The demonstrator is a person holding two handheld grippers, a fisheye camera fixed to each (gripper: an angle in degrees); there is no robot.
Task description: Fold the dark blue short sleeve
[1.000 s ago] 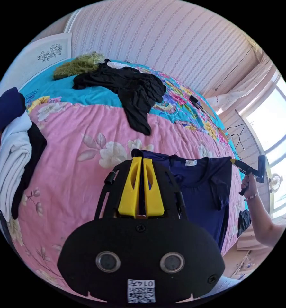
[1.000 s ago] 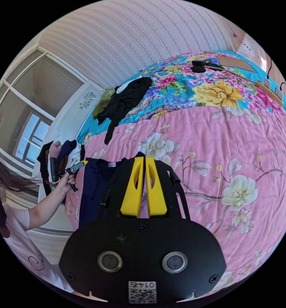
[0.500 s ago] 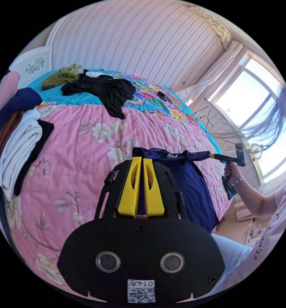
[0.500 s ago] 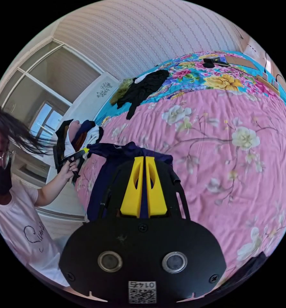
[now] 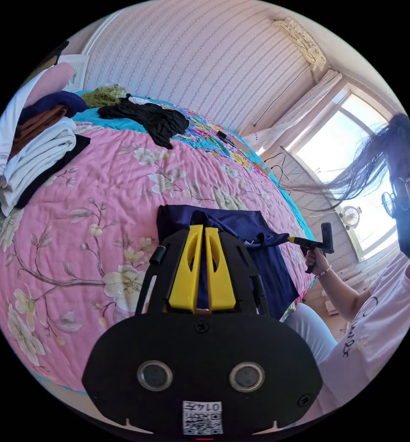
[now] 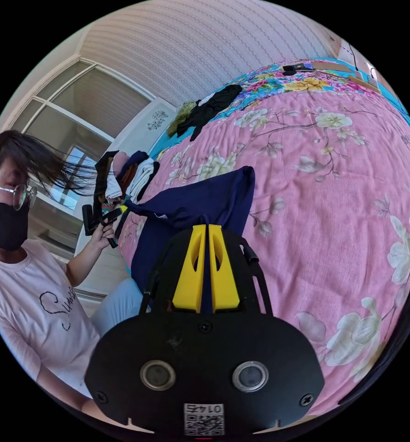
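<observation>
The dark blue short-sleeve shirt (image 5: pixel 242 223) lies partly doubled over on the pink floral quilt (image 5: pixel 76 221), near the bed's edge. My left gripper (image 5: pixel 201 228) is shut on one end of the shirt's raised edge. At the other end, the right gripper (image 5: pixel 291 239) pinches the cloth, a hand behind it. In the right gripper view, my right gripper (image 6: pixel 204 227) is shut on the shirt (image 6: pixel 200 200). The edge stretches from there to the left gripper (image 6: pixel 122 211), held by the person's other hand.
A stack of folded clothes (image 5: pixel 34 147) (image 6: pixel 131 177) sits at one side of the bed. A black garment (image 5: pixel 145 117) (image 6: pixel 209 106) and a green one (image 5: pixel 103 94) lie farther back. The person (image 6: pixel 30 285) stands at the bed's edge.
Both grippers have carried the shirt's held edge up and over the quilt. The shirt, which hung over the bed's edge, now lies partly doubled on the quilt. Both cameras have moved.
</observation>
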